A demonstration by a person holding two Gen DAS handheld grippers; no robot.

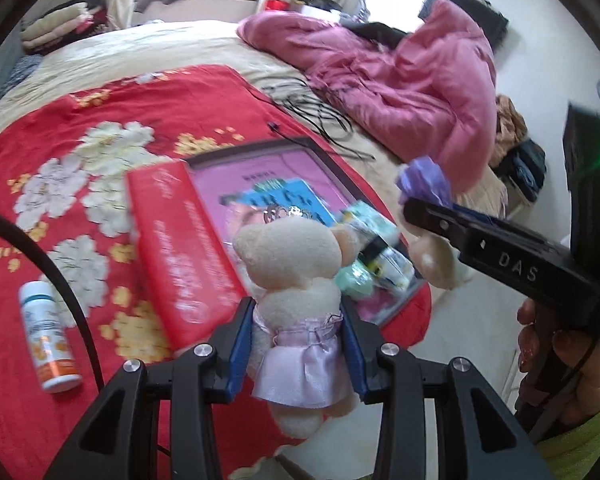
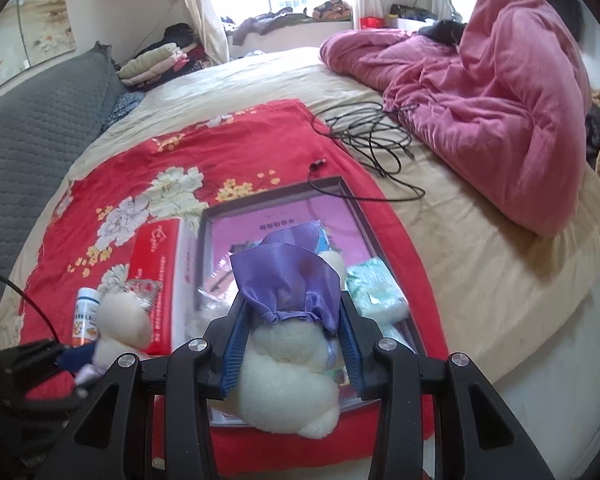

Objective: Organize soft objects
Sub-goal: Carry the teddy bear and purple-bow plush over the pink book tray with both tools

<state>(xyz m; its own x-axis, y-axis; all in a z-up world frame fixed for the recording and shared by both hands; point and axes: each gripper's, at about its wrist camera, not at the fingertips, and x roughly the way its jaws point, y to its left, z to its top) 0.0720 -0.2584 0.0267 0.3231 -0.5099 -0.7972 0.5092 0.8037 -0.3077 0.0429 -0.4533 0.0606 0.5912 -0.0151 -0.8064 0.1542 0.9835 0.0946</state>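
Left fingers (image 1: 298, 344) grip pink-dress plush (image 1: 296, 280); right fingers (image 2: 292, 344) grip purple-dress plush (image 2: 288, 344)

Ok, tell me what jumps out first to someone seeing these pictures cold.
Two cream plush bears, each clamped in a gripper: the left gripper holds the bear in the pink dress, the right gripper the bear in the purple dress. Beneath them a red floral blanket covers the bed, with a crumpled pink duvet behind.

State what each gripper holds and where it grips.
Left gripper: cream plush toy in pink dress, clamped at the waist. Right gripper: plush toy in purple dress, also around the middle.
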